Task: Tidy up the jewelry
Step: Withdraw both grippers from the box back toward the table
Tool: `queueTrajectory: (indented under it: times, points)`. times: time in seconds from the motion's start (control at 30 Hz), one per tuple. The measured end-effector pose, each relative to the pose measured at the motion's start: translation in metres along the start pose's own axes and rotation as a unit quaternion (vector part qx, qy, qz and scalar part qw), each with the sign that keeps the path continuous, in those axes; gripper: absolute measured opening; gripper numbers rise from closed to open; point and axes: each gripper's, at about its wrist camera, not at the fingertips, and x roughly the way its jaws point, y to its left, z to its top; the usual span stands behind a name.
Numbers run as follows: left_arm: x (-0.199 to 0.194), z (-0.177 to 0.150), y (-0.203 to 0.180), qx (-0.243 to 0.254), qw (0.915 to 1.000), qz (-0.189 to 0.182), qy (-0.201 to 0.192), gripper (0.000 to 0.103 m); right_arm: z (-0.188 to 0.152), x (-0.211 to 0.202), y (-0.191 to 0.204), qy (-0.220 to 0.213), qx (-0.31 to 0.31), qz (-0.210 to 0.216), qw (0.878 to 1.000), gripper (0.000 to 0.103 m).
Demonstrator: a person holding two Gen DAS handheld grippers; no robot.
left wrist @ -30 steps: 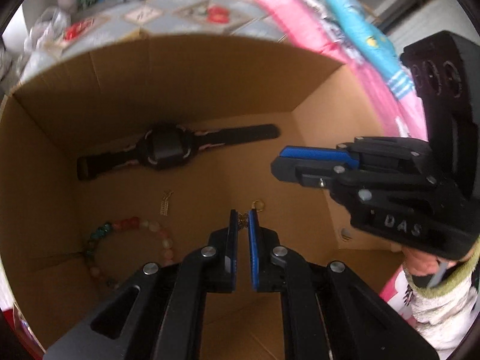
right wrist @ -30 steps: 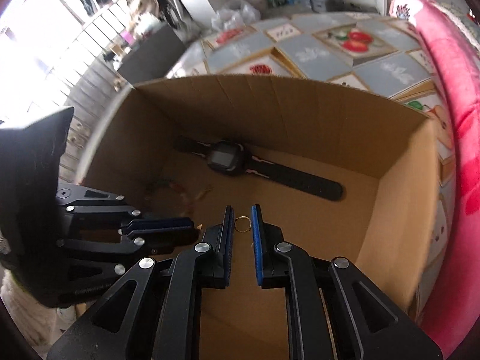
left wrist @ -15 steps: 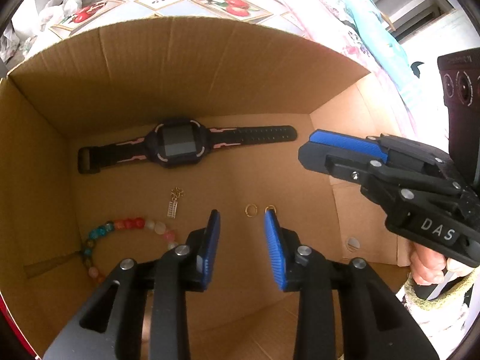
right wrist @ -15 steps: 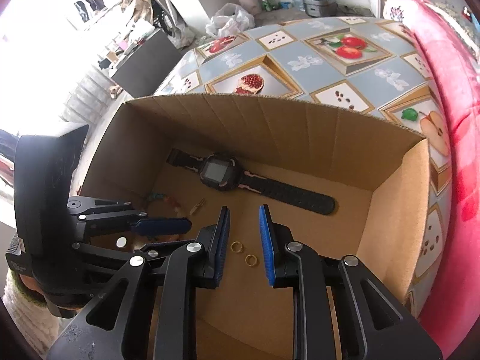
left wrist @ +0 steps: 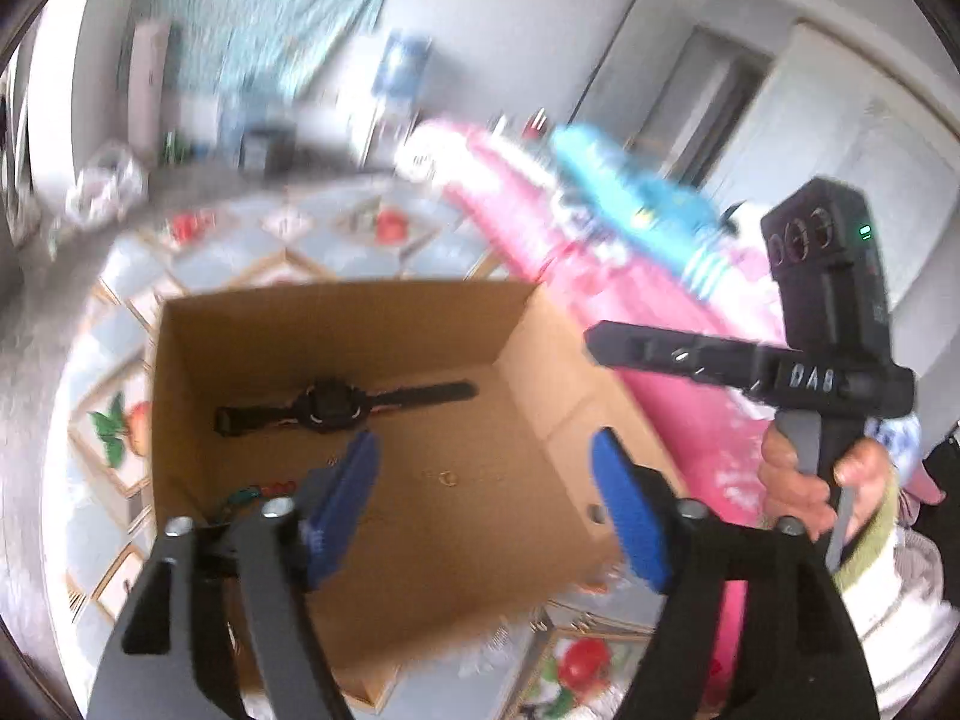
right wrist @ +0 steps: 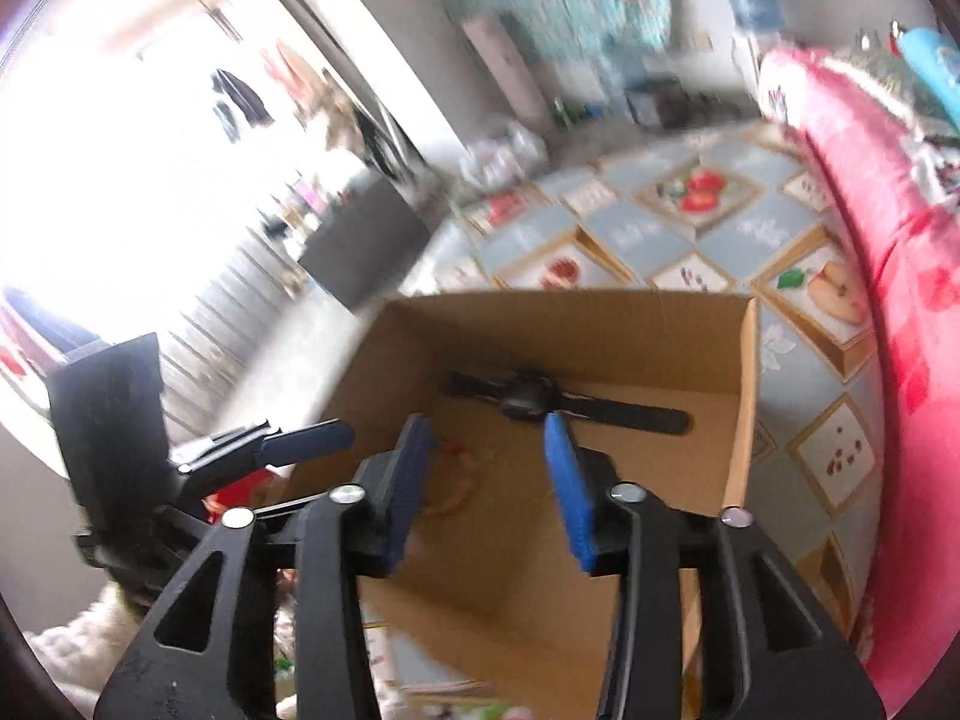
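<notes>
An open cardboard box stands on the table. Inside lie a black watch, a beaded bracelet and small gold rings. My left gripper is open and empty, held above the box's near side. My right gripper is open and empty, also above the box; it shows from the side in the left wrist view, and the left gripper shows at the left of the right wrist view.
The table has a fruit-patterned cloth. A pink blanket lies along the right of the box. Bottles and a bag stand at the table's far end.
Both grippers opened wide, left the gold rings on the box floor, and rose up and back out of the box. The view is now blurred by motion.
</notes>
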Motion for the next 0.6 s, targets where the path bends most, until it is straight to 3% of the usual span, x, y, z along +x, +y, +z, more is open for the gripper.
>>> queueTrajectory:
  times: [0.17,0.3,0.4,0.53,0.6]
  points:
    - [-0.058,-0.055,-0.011,0.026,0.9982,-0.012,-0.053,0.095,-0.049,-0.066,0.021,-0.071,-0.017,-0.005,0.997,0.07]
    - [-0.049,-0.098,-0.01,0.016,0.9996,-0.002,-0.023,0.097,-0.098,-0.081,0.022,-0.089,-0.007,-0.071,0.993,0.087]
    - [-0.03,-0.126,-0.008,-0.001,0.9989,0.044,0.019,0.097,-0.139,-0.064,0.009,-0.061,0.029,-0.139,0.988,0.091]
    - [0.012,-0.152,0.0,0.014,0.9902,0.125,0.06,0.097,-0.184,-0.018,-0.012,0.019,0.068,-0.229,0.971,0.091]
    - [0.029,-0.158,0.009,0.008,0.9887,0.129,0.075,0.097,-0.202,0.001,-0.016,0.042,0.053,-0.277,0.958,0.091]
